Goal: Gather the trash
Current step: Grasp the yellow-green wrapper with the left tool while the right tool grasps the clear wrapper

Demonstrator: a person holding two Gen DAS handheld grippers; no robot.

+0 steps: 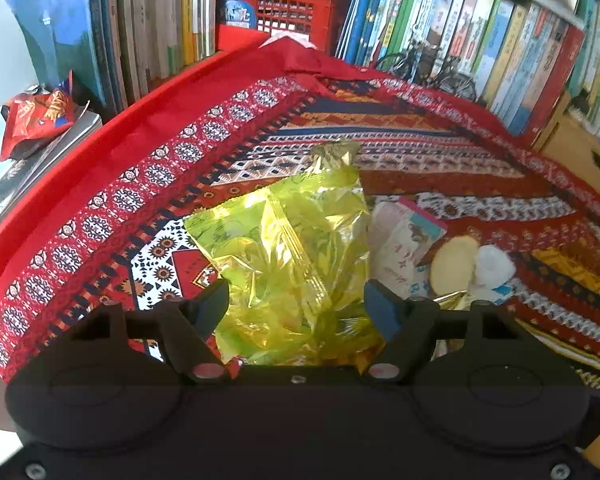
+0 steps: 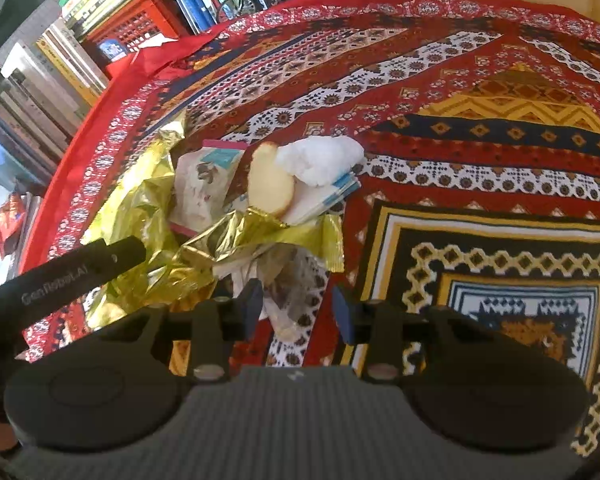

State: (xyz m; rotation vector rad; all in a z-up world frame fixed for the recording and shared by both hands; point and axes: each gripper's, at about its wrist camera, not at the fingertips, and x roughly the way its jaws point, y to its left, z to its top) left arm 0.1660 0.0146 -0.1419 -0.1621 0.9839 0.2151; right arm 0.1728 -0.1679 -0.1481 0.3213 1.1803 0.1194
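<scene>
Bookshelves ring a patterned cloth (image 1: 480, 168) where the trash pile (image 2: 260, 200) lies uncollected mid-cloth: left gripper (image 1: 296, 300) straddles the yellow-green wrapper (image 1: 292, 240), jaws apart, right gripper (image 2: 296, 304) apparently unclamped around a clear wrapper (image 2: 292, 280).

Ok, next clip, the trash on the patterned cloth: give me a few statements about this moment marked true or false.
1. A yellow-green wrapper lies between the fingers of the left gripper. True.
2. The white tissue ball sits on the far side of the trash pile from the right gripper. True.
3. The table is covered by a plain blue cloth. False: the cloth is red with patterned bands.
4. The round biscuit lies alone at the cloth's edge. False: it rests in the pile, against the tissue ball.
5. A red crate stands among the books behind the cloth. True.
</scene>
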